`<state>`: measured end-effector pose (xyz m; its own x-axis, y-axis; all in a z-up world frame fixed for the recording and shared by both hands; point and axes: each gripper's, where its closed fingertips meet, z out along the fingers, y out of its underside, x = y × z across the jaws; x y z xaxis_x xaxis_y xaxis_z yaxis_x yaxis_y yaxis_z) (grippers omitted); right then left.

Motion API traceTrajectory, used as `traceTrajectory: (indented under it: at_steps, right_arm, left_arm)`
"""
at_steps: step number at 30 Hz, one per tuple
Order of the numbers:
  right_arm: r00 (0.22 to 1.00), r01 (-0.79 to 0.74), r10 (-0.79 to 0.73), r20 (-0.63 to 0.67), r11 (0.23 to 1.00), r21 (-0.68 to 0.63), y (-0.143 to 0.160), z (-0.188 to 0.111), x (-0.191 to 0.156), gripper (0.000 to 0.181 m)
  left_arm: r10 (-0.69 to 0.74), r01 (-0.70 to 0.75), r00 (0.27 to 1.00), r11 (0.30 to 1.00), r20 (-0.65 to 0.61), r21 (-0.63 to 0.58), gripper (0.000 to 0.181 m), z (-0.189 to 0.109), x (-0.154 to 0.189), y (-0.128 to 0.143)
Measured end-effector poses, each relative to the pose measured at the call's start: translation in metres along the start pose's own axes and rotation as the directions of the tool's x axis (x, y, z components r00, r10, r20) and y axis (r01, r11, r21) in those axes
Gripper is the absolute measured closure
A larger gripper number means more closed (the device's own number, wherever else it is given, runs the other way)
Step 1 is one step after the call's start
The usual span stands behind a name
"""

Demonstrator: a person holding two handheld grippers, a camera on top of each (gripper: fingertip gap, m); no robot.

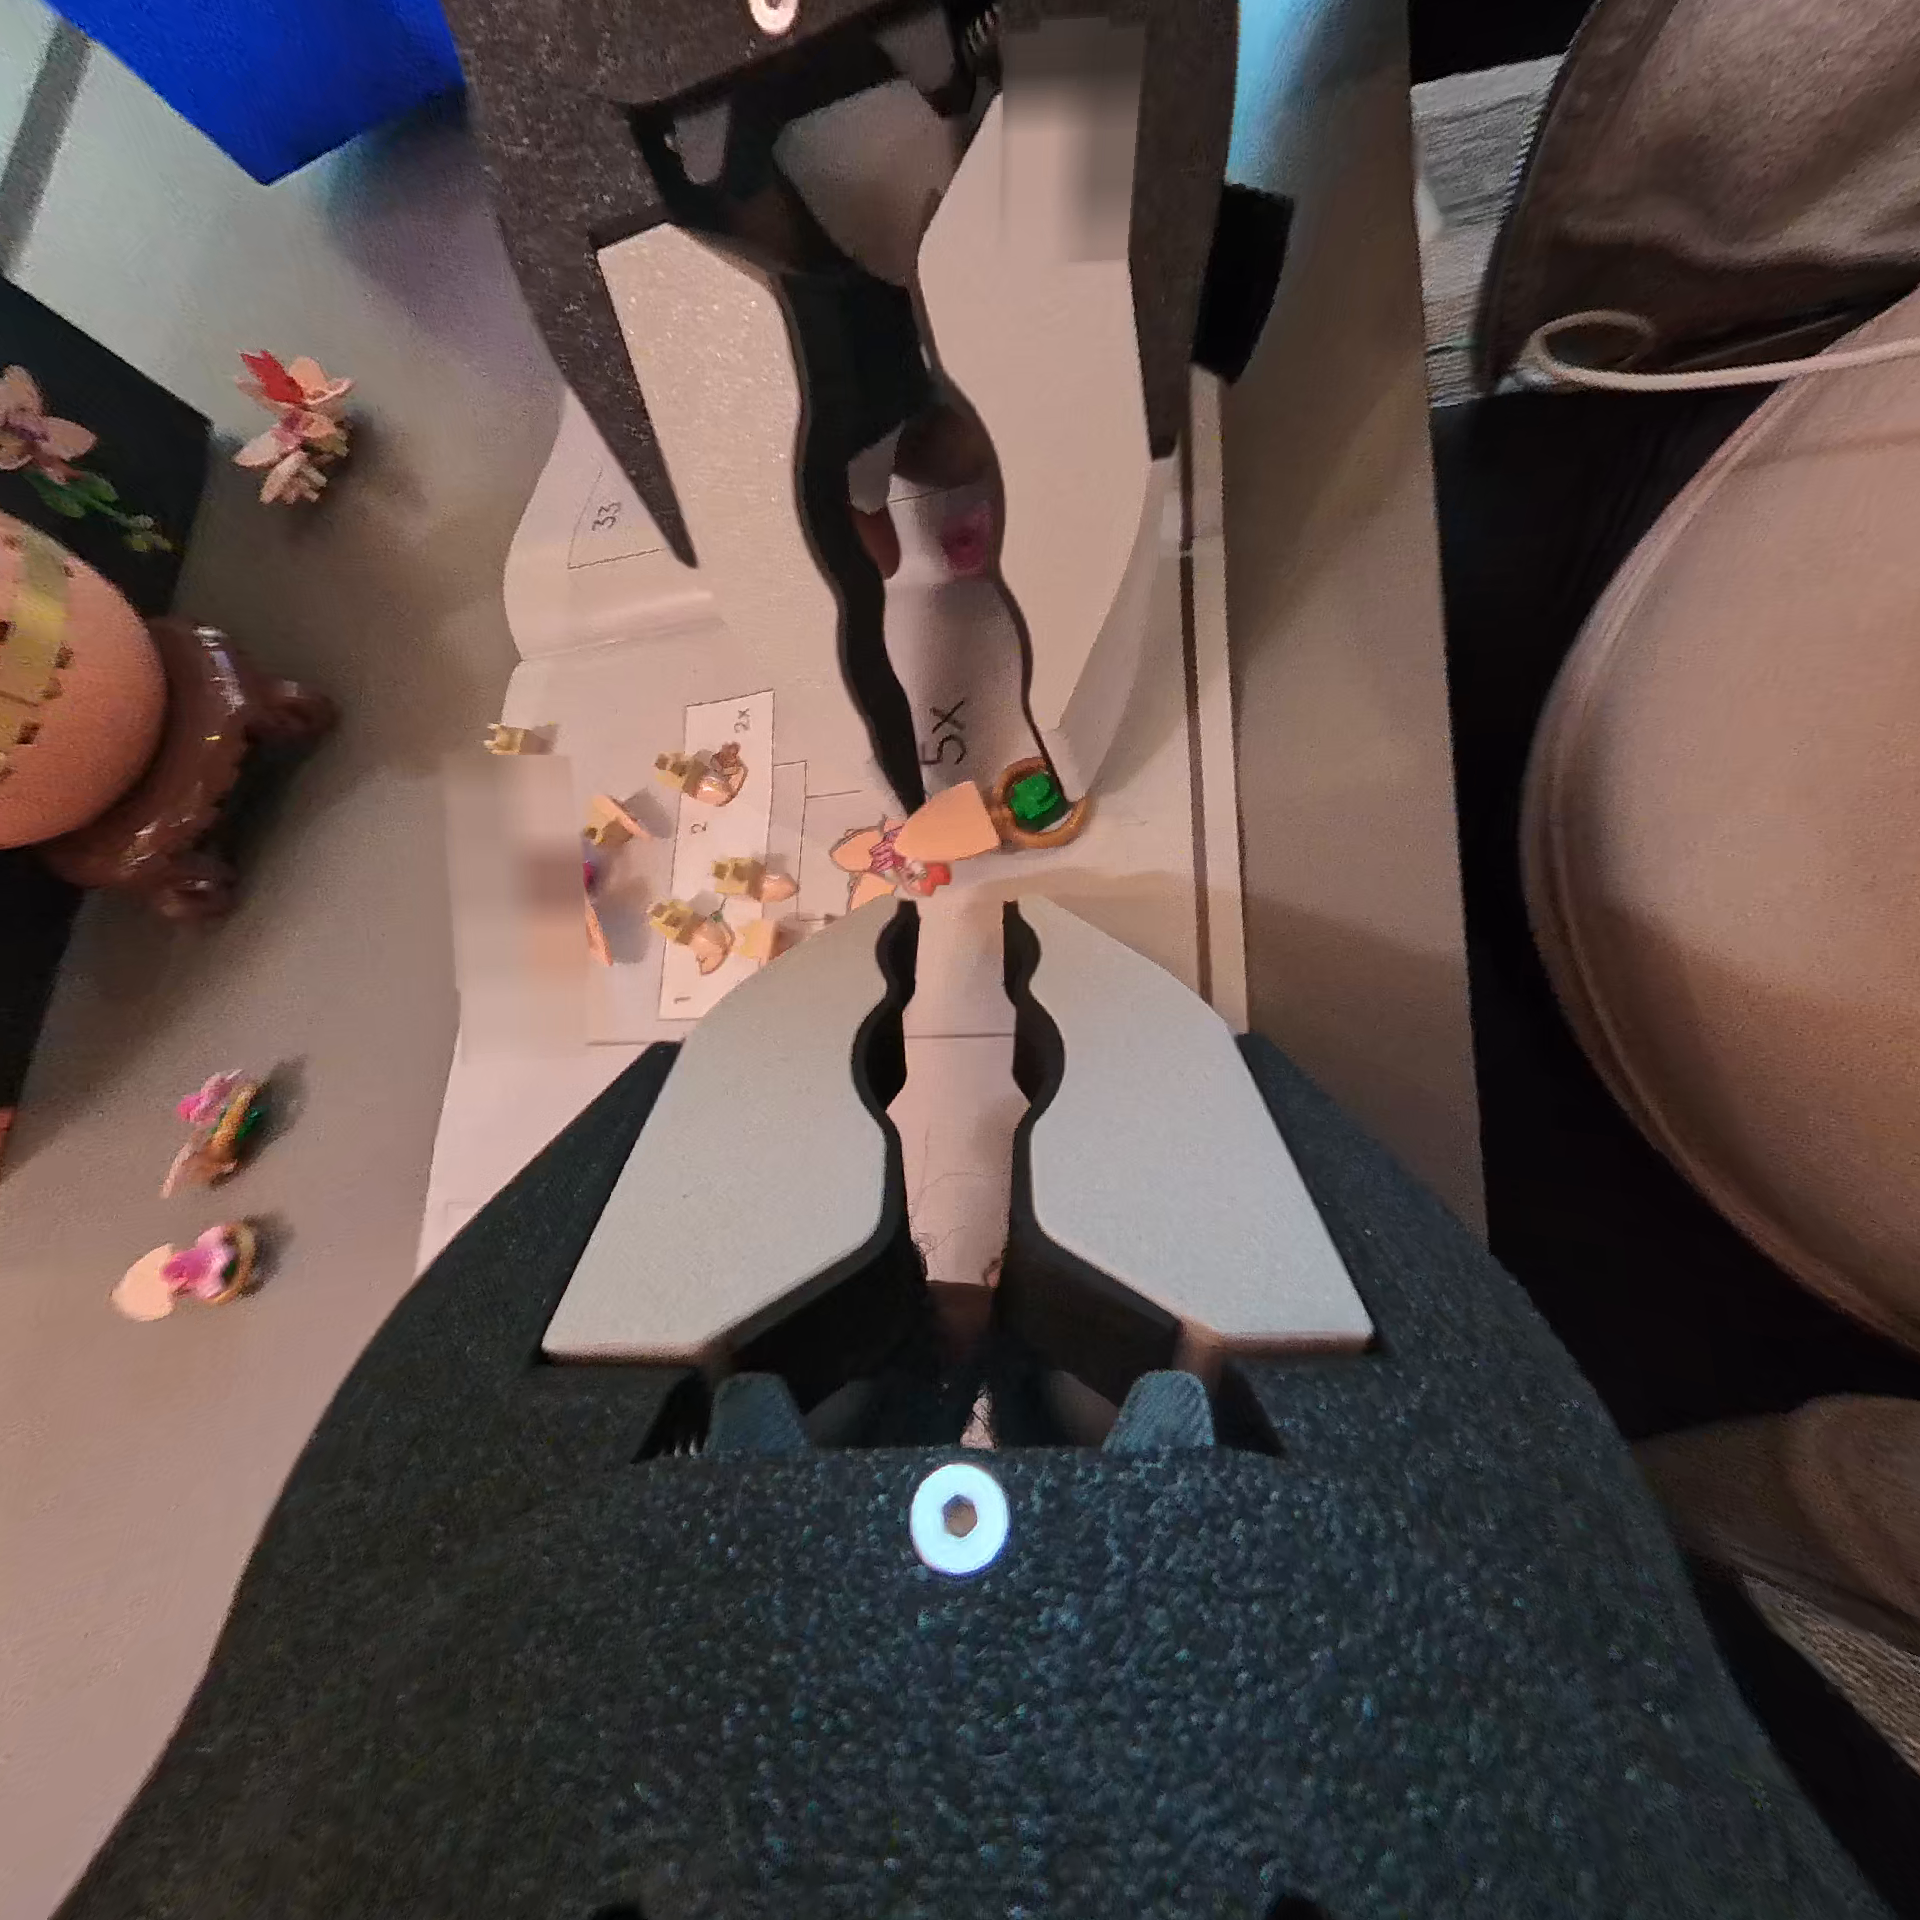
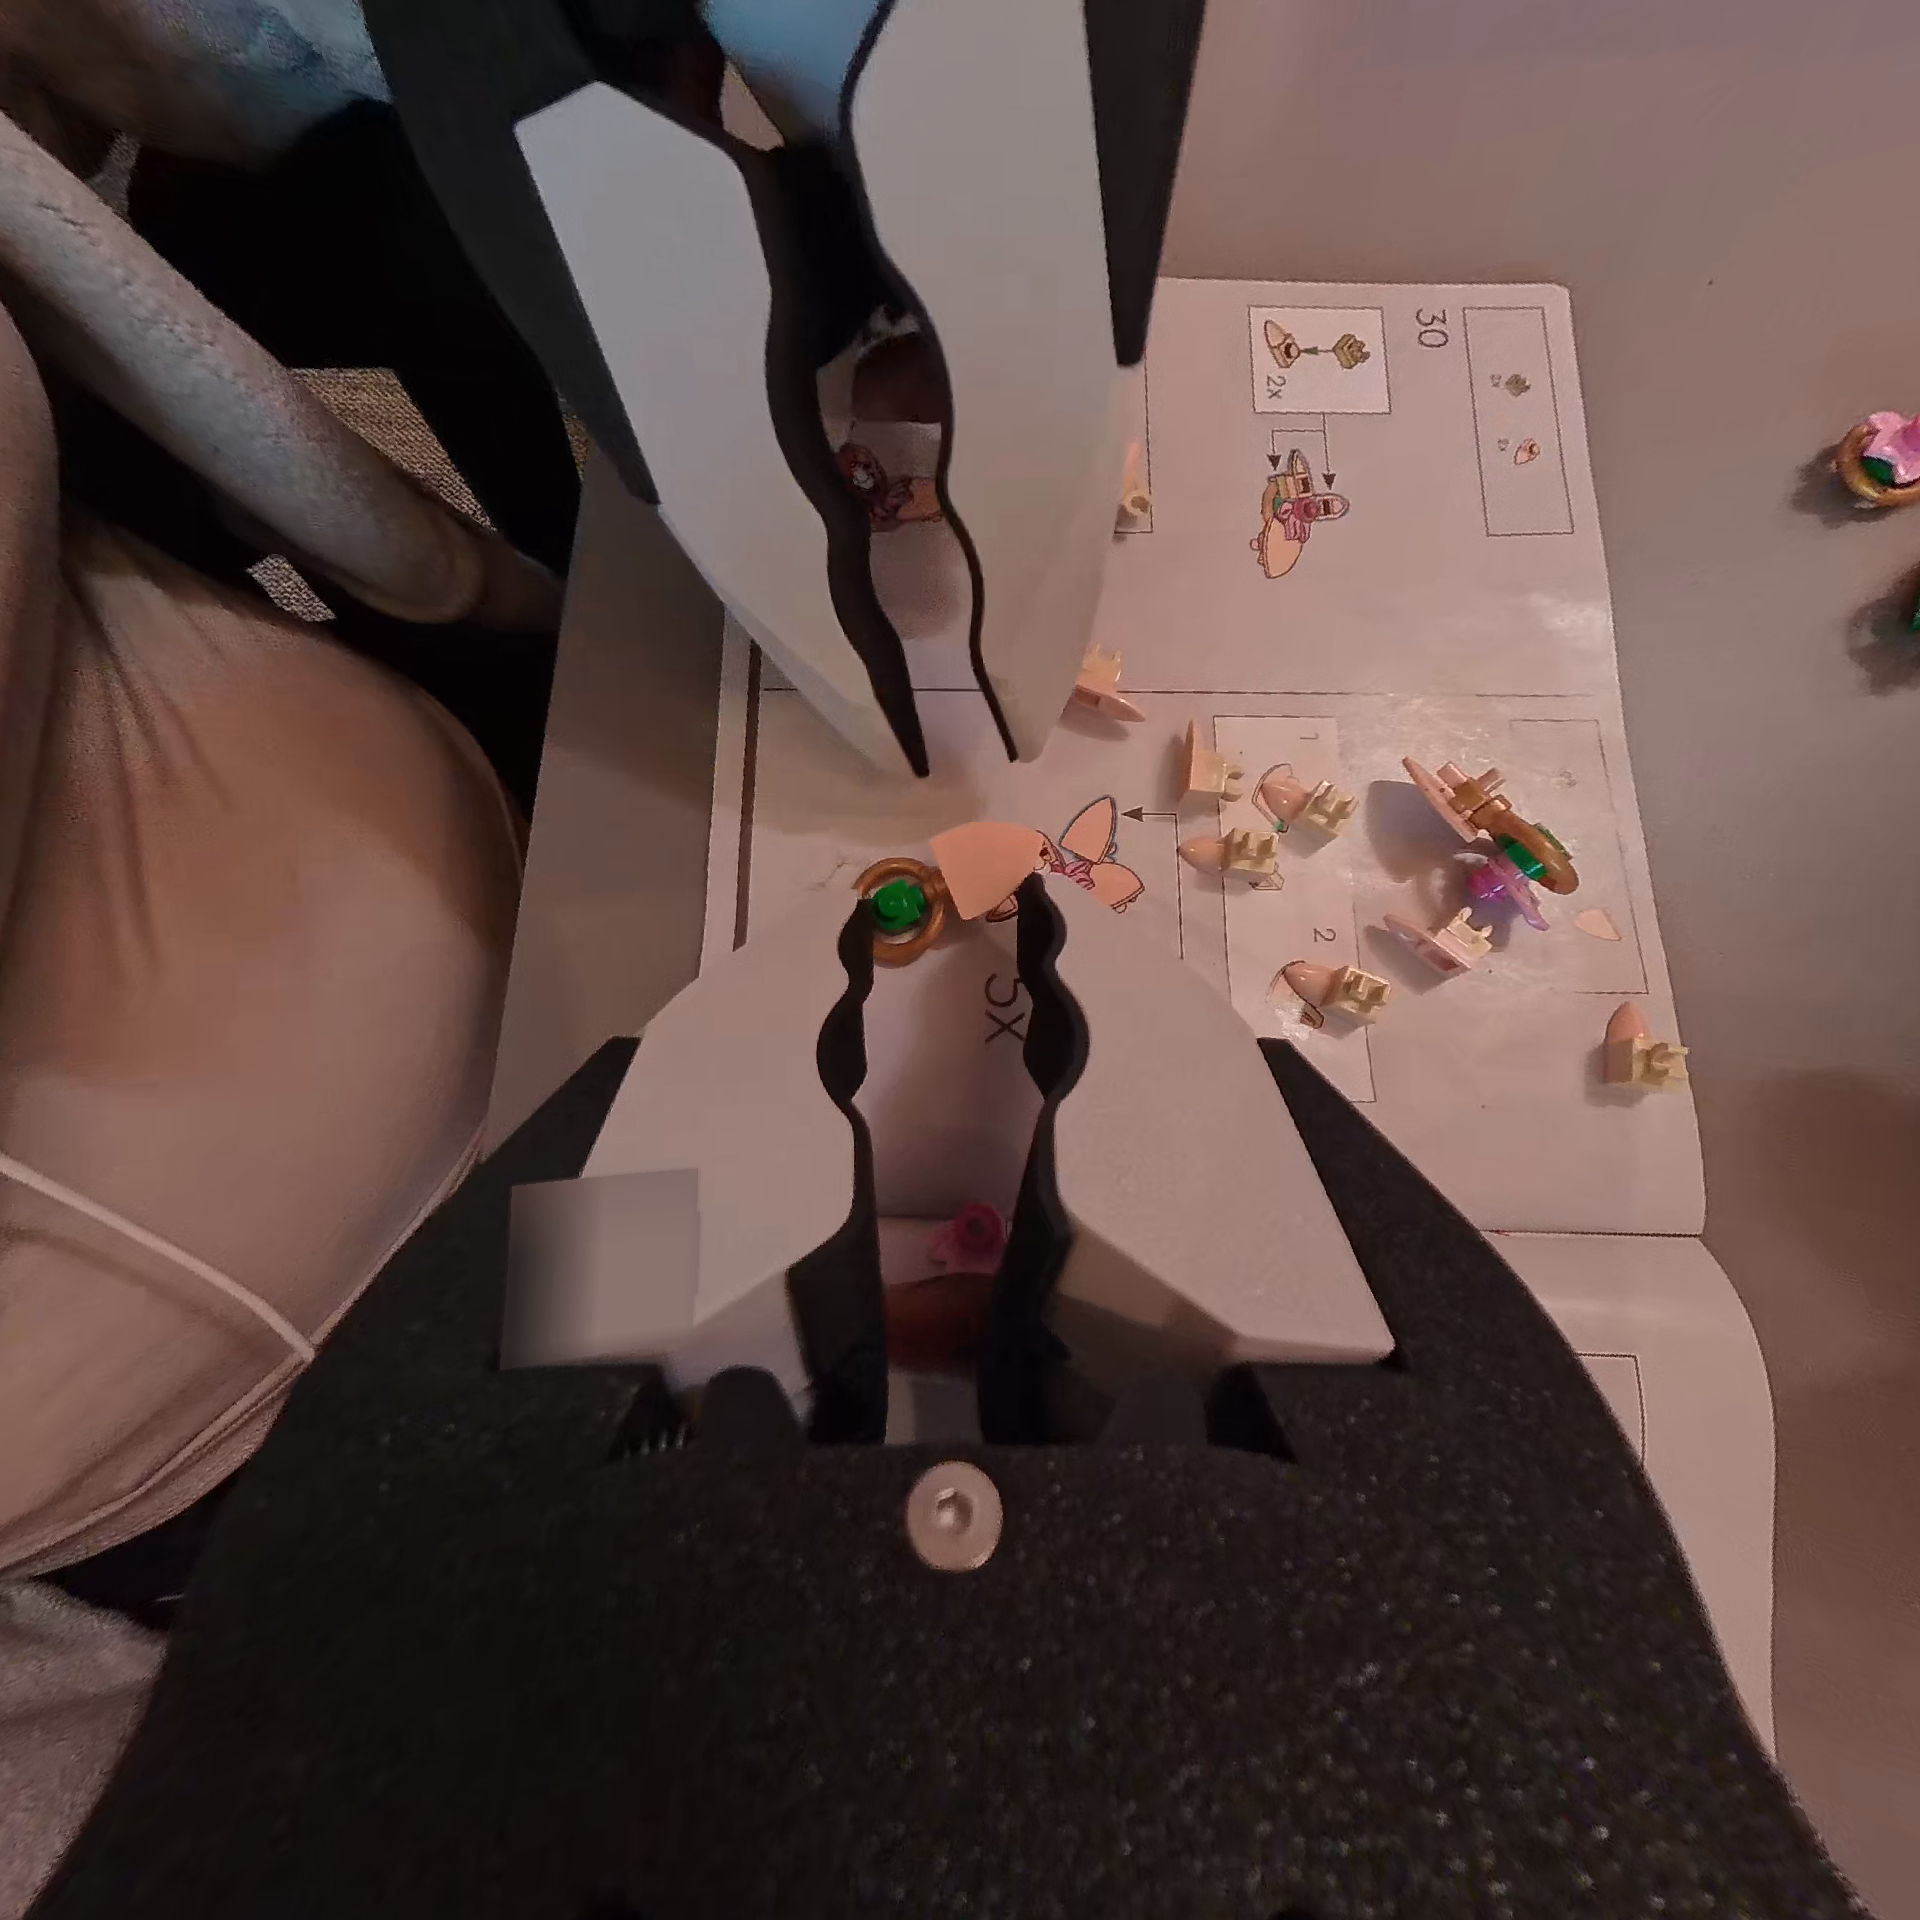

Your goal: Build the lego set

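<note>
A peach petal point(image 2: 982, 862) joined to a gold ring with a green stud point(image 2: 899, 909) lies on the open instruction booklet point(image 2: 1455, 623). My right gripper point(image 2: 940, 904) has one fingertip on the ring and the other on the petal, closed on the piece lengthwise. In the left wrist view the piece point(image 1: 971, 826) sits at the tips of the right gripper point(image 1: 982, 795), which comes in from the top. My left gripper point(image 1: 958, 914) is narrowly open and empty, its tips just short of the petal. It faces the right gripper from above point(image 2: 966, 764) in the right wrist view.
Several loose petal-and-clip parts point(image 2: 1299, 821) and a half-built flower point(image 2: 1496, 842) lie on the booklet. A small pink piece point(image 2: 971, 1231) lies under my right gripper. Finished flowers point(image 1: 296, 426) point(image 1: 218, 1127) and a brown pot point(image 1: 187, 769) stand left. A person's lap point(image 1: 1714, 831) is right. Less than 4 cm separates the two grippers' tips. Both grippers' tips are roughly 8 cm from the half-built flower point(image 2: 1496, 842).
</note>
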<state>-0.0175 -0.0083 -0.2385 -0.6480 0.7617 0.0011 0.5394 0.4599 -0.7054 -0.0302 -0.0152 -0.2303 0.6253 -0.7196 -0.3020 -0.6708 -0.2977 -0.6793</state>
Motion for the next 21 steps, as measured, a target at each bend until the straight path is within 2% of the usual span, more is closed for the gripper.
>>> traceTrajectory:
  at_steps: [4,7,16,21]
  right_arm:
    - [1.0,0.002,-0.002,0.002,1.0,-0.001,0.0005,-0.0002,0.0001,0.155]
    - [1.0,-0.001,0.001,0.0,1.0,0.0,0.0018,-0.0015,0.0007,0.155]
    - [1.0,0.007,-0.007,0.002,1.0,0.003,0.0018,-0.0012,0.0005,0.155]
    - [1.0,0.01,-0.01,-0.003,1.0,-0.002,0.0015,-0.0009,0.0004,0.156]
  left_arm:
    - [-0.016,0.02,0.994,0.999,-0.109,0.039,0.166,0.0104,0.0064,-0.0023]
    - [-0.036,0.044,0.991,0.997,-0.132,0.062,0.167,0.0122,0.0064,-0.003]
    - [-0.031,0.043,0.988,0.996,-0.152,0.078,0.172,0.0123,0.0088,-0.0033]
    - [-0.048,0.057,0.993,0.996,-0.11,0.074,0.167,0.0119,-0.0006,0.0]
